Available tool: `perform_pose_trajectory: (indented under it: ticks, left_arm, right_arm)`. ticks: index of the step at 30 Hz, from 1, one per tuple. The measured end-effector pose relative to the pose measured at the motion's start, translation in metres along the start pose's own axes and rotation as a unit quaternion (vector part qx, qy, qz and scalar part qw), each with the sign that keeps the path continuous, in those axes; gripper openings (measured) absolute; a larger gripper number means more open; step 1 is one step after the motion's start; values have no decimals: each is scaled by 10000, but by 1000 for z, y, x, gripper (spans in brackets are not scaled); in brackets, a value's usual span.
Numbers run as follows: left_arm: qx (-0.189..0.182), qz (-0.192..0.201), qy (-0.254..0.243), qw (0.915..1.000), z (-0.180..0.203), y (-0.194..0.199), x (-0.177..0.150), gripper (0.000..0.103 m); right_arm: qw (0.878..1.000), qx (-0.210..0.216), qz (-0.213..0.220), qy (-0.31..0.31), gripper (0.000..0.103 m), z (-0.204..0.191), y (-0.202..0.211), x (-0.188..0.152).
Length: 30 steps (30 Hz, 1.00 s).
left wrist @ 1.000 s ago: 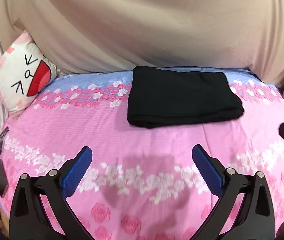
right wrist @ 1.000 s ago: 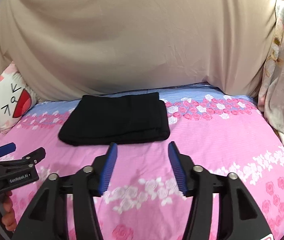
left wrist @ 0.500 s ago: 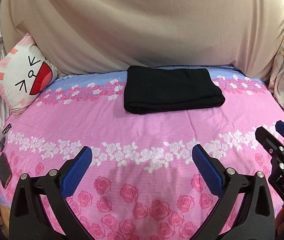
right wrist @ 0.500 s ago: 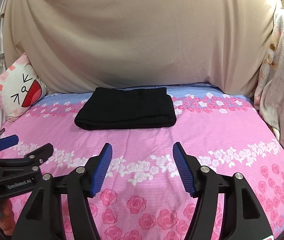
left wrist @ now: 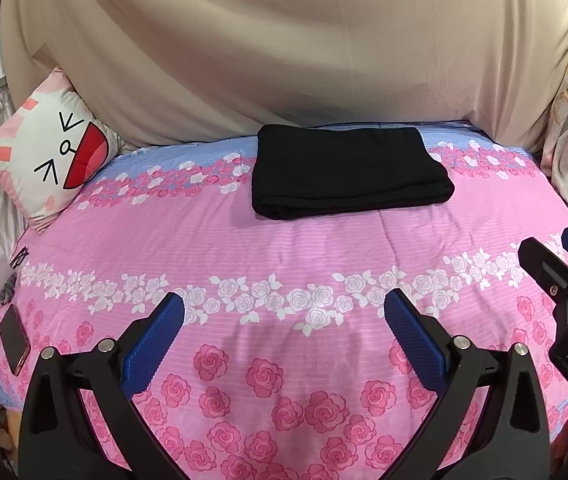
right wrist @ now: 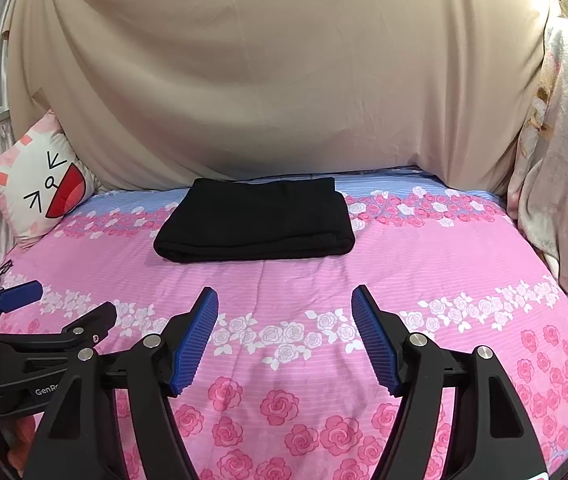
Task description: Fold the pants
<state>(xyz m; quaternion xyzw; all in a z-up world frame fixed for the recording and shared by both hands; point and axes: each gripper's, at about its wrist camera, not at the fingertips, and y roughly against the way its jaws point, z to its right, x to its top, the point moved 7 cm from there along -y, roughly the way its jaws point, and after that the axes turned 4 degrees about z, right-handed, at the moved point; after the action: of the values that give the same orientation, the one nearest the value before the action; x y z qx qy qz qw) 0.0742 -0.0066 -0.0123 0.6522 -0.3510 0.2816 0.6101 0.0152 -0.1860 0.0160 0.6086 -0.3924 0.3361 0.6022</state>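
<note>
The black pants (left wrist: pixel 347 172) (right wrist: pixel 258 220) lie folded into a flat rectangle at the far side of the pink rose-print bed (left wrist: pixel 284 264) (right wrist: pixel 423 272). My left gripper (left wrist: pixel 284 312) hovers over the near part of the bed, well short of the pants, open with nothing between its blue pads. My right gripper (right wrist: pixel 284 308) hangs likewise near the front edge, its jaws still opening with nothing between them. Each gripper shows at the edge of the other's view: the right gripper (left wrist: pixel 555 256) at right, the left gripper (right wrist: pixel 60 312) at left.
A cat-face pillow (left wrist: pixel 52 164) (right wrist: pixel 40 188) leans at the back left. A beige sheet (left wrist: pixel 284 52) drapes the wall behind the bed. A floral blanket (right wrist: pixel 559 184) is heaped at the right. A phone (left wrist: pixel 14 338) lies near the bed's left front corner.
Both grippers pulled back from the folded pants toward the bed's front edge, mostly in the first half second. The right gripper's jaws have spread wider. The pants stayed put.
</note>
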Motion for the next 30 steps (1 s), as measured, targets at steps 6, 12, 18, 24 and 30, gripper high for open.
perform_pose_trajectory:
  ticks: [6, 12, 18, 24, 30]
  left_arm:
    - [32, -13, -5, 10000, 0, -1, -1, 98]
    - [-4, 10, -8, 10000, -1, -1, -1, 98]
    - [-6, 84, -60, 9999, 2, 2, 0, 98]
    - [40, 54, -73, 10000, 4, -1, 0, 98]
    - [46, 70, -30, 10000, 2, -1, 0, 98]
  right_arm:
    - [10000, -13, -19, 3, 68, 0, -1, -1]
    - [10000, -29, -18, -13, 68, -1, 0, -2]
    - [10000, -23, -45, 4, 68, 3, -2, -3]
    - [10000, -9, -52, 12, 68, 5, -4, -2]
    - [10000, -6, -92, 23, 68, 5, -6, -4]
